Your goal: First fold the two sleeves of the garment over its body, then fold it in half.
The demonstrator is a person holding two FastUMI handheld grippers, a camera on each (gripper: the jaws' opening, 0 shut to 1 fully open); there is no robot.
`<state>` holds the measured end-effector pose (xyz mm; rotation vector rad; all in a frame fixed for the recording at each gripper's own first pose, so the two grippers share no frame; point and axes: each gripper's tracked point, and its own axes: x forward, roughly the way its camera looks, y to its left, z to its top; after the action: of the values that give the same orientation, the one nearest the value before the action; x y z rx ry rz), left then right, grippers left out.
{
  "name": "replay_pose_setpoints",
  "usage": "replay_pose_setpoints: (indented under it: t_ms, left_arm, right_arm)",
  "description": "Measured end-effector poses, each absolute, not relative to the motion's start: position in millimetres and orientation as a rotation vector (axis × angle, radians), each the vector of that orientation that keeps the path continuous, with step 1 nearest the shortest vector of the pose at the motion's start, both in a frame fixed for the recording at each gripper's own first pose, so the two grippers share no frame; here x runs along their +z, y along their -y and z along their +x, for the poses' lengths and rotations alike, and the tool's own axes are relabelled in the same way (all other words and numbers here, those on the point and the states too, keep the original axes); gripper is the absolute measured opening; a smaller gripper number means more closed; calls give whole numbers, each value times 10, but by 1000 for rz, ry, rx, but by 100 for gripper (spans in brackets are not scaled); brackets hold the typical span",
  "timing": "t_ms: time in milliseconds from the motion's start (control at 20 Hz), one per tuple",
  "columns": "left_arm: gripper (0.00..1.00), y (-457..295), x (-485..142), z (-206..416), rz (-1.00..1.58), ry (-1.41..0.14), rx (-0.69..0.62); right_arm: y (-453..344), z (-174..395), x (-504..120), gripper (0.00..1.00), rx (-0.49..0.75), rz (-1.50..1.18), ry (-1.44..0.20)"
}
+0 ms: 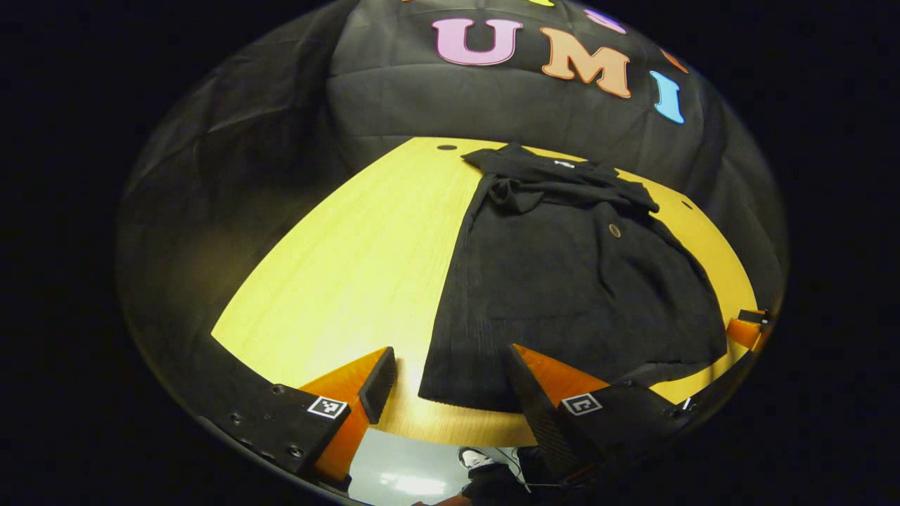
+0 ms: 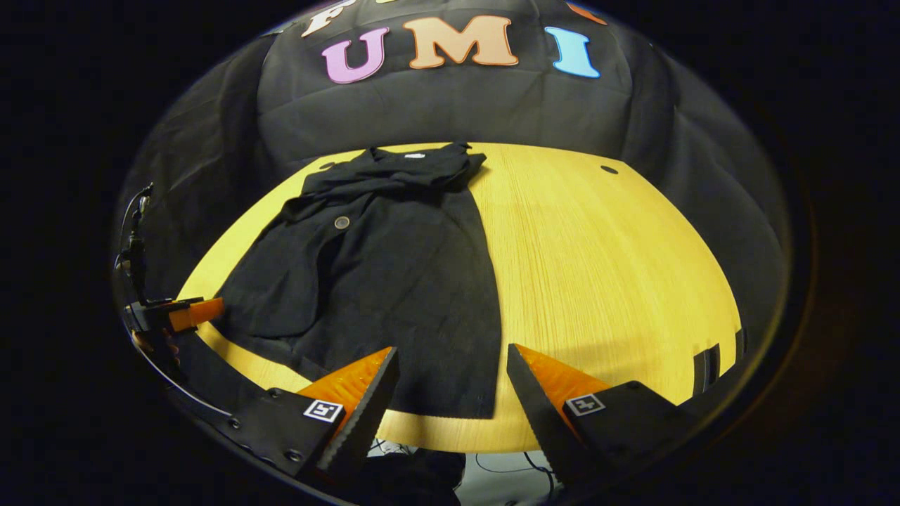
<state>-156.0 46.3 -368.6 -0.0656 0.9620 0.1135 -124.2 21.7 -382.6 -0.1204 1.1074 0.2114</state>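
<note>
Now lying flat on the yellow surface [image 1: 351, 281]: black garment [image 1: 562, 281], sleeves looking folded over its body. Soft and floppy, probably light. Best grabbed at the near hem corners. Left gripper [image 1: 450, 383] wide open, right gripper [image 2: 453, 383] wide open, both holding nothing.

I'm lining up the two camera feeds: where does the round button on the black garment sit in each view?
Left gripper view: button right of centre, upper part of the garment.
Right gripper view: button left of centre, upper left of the garment.
Shared landmark: white neck label at the garment's far end.
</note>
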Motion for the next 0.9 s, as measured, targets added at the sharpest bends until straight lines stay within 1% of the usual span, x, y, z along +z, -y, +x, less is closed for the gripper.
replay_pose_setpoints:
  t_ms: [100,150,200,250,300,350,400,450,500,550,600,650,700,750,800,850,900]
  left_arm:
    - [94,-453,-3682,-1551,-46,-953,96]
    - [94,-451,-3691,-1557,-36,-952,87]
    - [94,-448,-3684,-1543,-36,-949,84]
    - [94,-454,-3698,-1549,-37,-952,84]
    - [94,-456,-3686,-1539,-34,-943,82]
    - [94,-442,-3698,-1554,-32,-943,78]
    - [94,-422,-3684,-1543,-31,-931,71]
    - [93,-396,-3691,-1544,-26,-927,56]
    - [89,-344,-3689,-1528,-23,-915,33]
    - [81,-292,-3690,-1534,-18,-910,6]
    - [72,-248,-3675,-1525,-12,-904,-14]
    - [53,-189,-3689,-1497,-16,-899,-31]
    - [43,-147,-3691,-1471,-27,-895,-35]
    - [18,-140,-3687,-1456,-41,-895,-19]
    - [7,-146,-3704,-1431,-59,-910,1]
    - [0,-140,-3705,-1448,-86,-929,16]
    - [0,-118,-3679,-1440,-135,-940,16]
  right_arm:
    - [-215,-1313,-3925,94,220,-153,-1142]
    - [-195,-1348,-3966,99,219,-173,-1158]
    - [-177,-1414,-4020,99,222,-190,-1183]
    - [-178,-1438,-4011,94,227,-191,-1191]
    - [-200,-1398,-4006,99,221,-171,-1180]
    - [-207,-1407,-4020,100,223,-159,-1188]
    - [-215,-1393,-4015,97,228,-158,-1173]
    - [-227,-1405,-4028,98,243,-160,-1179]
    - [-255,-1412,-4018,97,258,-161,-1172]
    - [-305,-1416,-4020,92,276,-163,-1173]
    - [-350,-1412,-4049,79,287,-167,-1170]
    - [-407,-1406,-4051,66,301,-161,-1167]
    - [-468,-1431,-4058,48,313,-156,-1166]
    - [-475,-1422,-4048,30,314,-164,-1155]
    - [-467,-1432,-4048,12,322,-173,-1165]
    - [-465,-1427,-4042,8,328,-164,-1178]
    - [-487,-1438,-4036,8,319,-131,-1177]
